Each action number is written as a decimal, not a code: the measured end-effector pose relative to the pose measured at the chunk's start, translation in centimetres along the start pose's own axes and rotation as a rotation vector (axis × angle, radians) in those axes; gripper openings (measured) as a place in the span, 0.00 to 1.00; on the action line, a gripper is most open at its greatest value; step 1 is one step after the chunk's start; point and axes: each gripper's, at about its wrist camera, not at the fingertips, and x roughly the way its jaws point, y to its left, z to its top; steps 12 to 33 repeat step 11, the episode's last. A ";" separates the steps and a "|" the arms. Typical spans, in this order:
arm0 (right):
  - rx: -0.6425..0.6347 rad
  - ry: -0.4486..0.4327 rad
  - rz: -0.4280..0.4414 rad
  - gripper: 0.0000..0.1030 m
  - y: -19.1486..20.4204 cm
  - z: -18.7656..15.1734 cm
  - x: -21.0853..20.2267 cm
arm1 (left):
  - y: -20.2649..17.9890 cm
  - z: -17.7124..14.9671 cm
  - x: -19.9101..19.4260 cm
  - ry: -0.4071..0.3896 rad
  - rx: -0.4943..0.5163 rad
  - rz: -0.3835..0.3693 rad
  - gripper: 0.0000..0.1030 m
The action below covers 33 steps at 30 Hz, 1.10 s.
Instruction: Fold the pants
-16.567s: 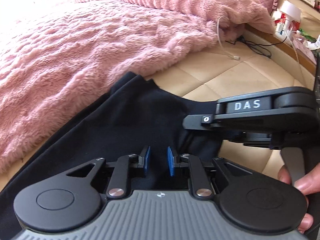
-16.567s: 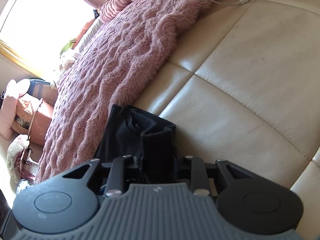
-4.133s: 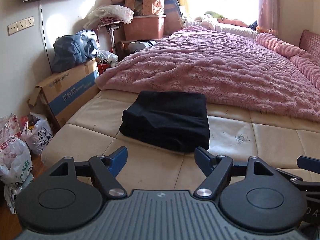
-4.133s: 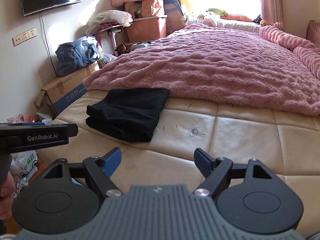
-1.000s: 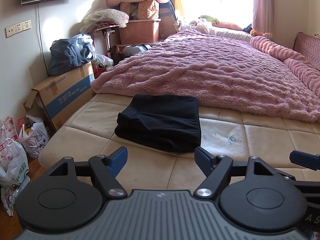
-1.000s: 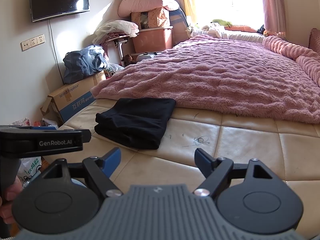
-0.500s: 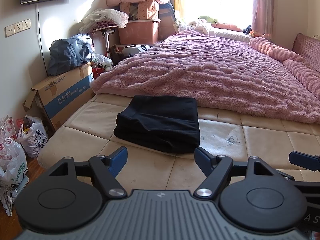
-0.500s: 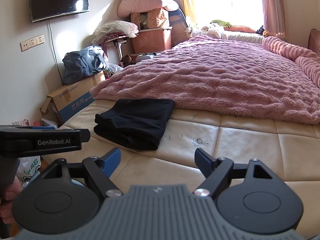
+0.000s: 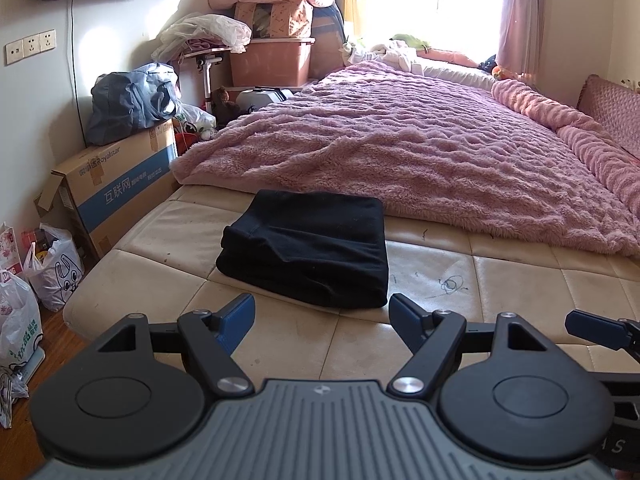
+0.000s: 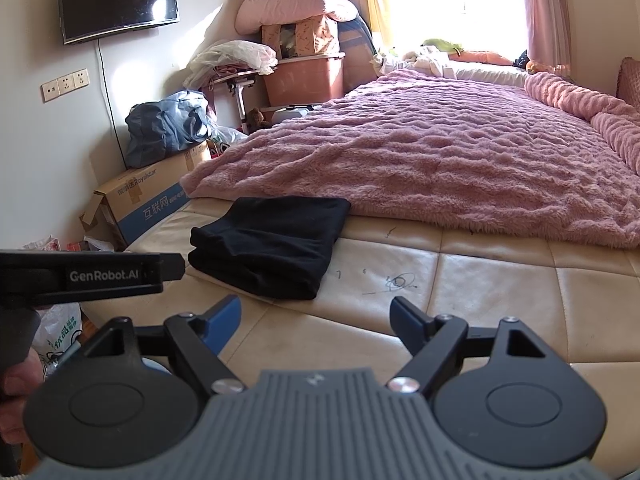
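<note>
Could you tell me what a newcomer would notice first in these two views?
Probably the black pants, folded into a neat stack on the bare cream mattress, just in front of the fluffy pink blanket. Next, the left gripper and right gripper, both open and empty.

Folded black pants point(image 10: 268, 244) lie left of centre on the beige mattress point(image 10: 460, 280). The right claw point(image 10: 316, 318) gapes wide at bottom centre.
</note>
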 end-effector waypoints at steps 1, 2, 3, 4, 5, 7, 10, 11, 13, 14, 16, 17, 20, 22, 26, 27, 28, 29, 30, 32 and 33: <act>0.000 0.001 0.000 0.75 0.0 0.0 0.0 | 0.0 0.0 0.0 -0.001 0.002 -0.002 0.86; 0.000 0.001 0.000 0.75 0.0 0.0 0.0 | -0.1 0.1 0.0 -0.002 0.006 -0.001 0.86; 0.000 0.001 0.000 0.75 0.0 0.0 0.0 | -0.2 0.0 0.0 -0.003 0.009 -0.001 0.86; 0.000 0.002 0.000 0.76 0.0 0.0 0.0 | -0.3 0.0 0.0 -0.004 0.010 -0.003 0.86; 0.000 0.002 0.000 0.76 0.0 0.0 0.0 | -0.3 0.0 0.0 -0.005 0.010 -0.005 0.86; 0.002 0.004 0.000 0.76 0.0 -0.1 0.1 | -0.1 -0.2 -0.1 -0.007 0.010 -0.006 0.86; 0.003 0.008 0.000 0.76 -0.1 -0.2 0.3 | -0.1 -0.2 -0.1 -0.008 0.009 -0.006 0.86; 0.004 0.008 0.000 0.76 -0.1 -0.2 0.3 | -0.1 -0.2 -0.1 -0.009 0.010 -0.006 0.86; 0.004 0.008 0.000 0.76 -0.1 -0.2 0.3 | -0.1 -0.2 -0.1 -0.009 0.010 -0.006 0.86; 0.004 0.008 0.000 0.76 -0.1 -0.2 0.3 | -0.1 -0.2 -0.1 -0.009 0.010 -0.006 0.86; 0.004 0.008 0.000 0.76 -0.1 -0.2 0.3 | -0.1 -0.2 -0.1 -0.009 0.010 -0.006 0.86; 0.004 0.008 0.000 0.76 -0.1 -0.2 0.3 | -0.1 -0.2 -0.1 -0.009 0.010 -0.006 0.86; 0.004 0.008 0.000 0.76 -0.1 -0.2 0.3 | -0.1 -0.2 -0.1 -0.009 0.010 -0.006 0.86; 0.004 0.008 0.000 0.76 -0.1 -0.2 0.3 | -0.1 -0.2 -0.1 -0.009 0.010 -0.006 0.86; 0.004 0.008 0.000 0.76 -0.1 -0.2 0.3 | -0.1 -0.2 -0.1 -0.009 0.010 -0.006 0.86; 0.004 0.008 0.000 0.76 -0.1 -0.2 0.3 | -0.1 -0.2 -0.1 -0.009 0.010 -0.006 0.86; 0.004 0.008 0.000 0.76 -0.1 -0.2 0.3 | -0.1 -0.2 -0.1 -0.009 0.010 -0.006 0.86; 0.004 0.008 0.000 0.76 -0.1 -0.2 0.3 | -0.1 -0.2 -0.1 -0.009 0.010 -0.006 0.86; 0.004 0.008 0.000 0.76 -0.1 -0.2 0.3 | -0.1 -0.2 -0.1 -0.009 0.010 -0.006 0.86; 0.004 0.008 0.000 0.76 -0.1 -0.2 0.3 | -0.1 -0.2 -0.1 -0.009 0.010 -0.006 0.86; 0.004 0.008 0.000 0.76 -0.1 -0.2 0.3 | -0.1 -0.2 -0.1 -0.009 0.010 -0.006 0.86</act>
